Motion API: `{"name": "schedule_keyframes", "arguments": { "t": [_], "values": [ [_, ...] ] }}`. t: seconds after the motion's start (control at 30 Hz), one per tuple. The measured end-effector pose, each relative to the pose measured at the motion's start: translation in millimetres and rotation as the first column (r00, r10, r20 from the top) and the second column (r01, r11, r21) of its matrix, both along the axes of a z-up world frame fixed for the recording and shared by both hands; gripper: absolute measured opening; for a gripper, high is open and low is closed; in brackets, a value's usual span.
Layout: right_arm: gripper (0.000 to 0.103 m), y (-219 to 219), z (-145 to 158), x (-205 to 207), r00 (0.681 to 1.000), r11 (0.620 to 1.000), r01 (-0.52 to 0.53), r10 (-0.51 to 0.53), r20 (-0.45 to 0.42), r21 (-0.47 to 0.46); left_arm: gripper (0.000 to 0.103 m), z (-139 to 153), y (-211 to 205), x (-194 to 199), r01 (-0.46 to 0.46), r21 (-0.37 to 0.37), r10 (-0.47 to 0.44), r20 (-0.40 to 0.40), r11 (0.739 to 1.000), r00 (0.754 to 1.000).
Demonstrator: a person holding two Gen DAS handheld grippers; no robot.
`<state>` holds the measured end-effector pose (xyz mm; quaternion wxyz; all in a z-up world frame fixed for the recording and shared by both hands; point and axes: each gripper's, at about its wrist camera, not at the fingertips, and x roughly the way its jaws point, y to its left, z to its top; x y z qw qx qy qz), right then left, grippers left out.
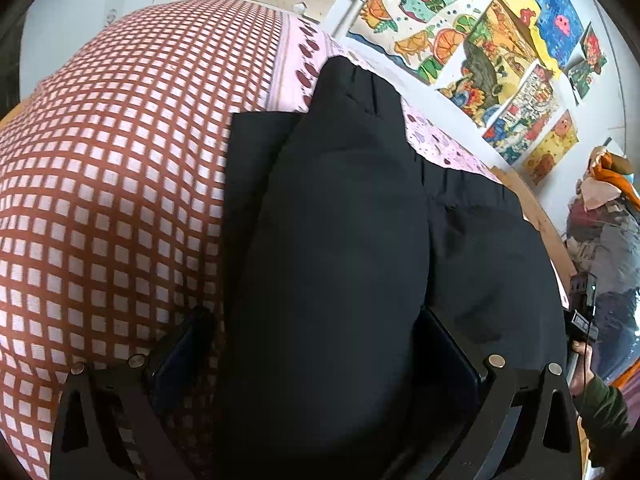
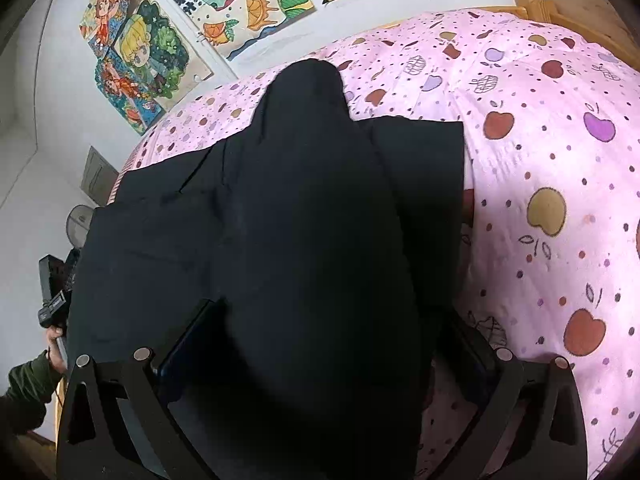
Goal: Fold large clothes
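On the bed, a black garment lies spread over a pink cover printed with apples; in the left wrist view the bedding beside it is a red-and-white check. A fold of the same black cloth rises from the flat part toward each camera. In the left view this fold runs between the fingers of the left gripper, which stand wide apart on either side of it; whether they press on the cloth cannot be told. The right gripper shows the same: fingers spread, dark cloth filling the gap, grip unclear. An elastic waistband shows at the garment's far edge in the left view. Colourful drawings hang on the white wall behind the bed. At the frame edge a hand in a dark green sleeve holds the other gripper's black body.
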<state>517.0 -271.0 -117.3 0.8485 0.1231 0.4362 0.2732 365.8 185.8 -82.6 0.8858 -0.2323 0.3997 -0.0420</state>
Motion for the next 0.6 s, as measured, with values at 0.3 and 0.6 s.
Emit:
{"name": "schedule_keyframes", "arguments": {
  "t": [0.3,0.6],
  "values": [
    [0.102,7,9,-8,0.999,0.999,-0.048,0.048,-0.001,0.024,0.103,-2,-4,9,0.059,-0.064,-0.06,-0.024,0.996,0.998],
    [0.102,21,5,-4,0.998,0.998,-0.052,0.051,-0.024,-0.036,0.103,0,-25,26,0.041,-0.093,-0.049,-0.086,0.995,0.995]
  ]
}}
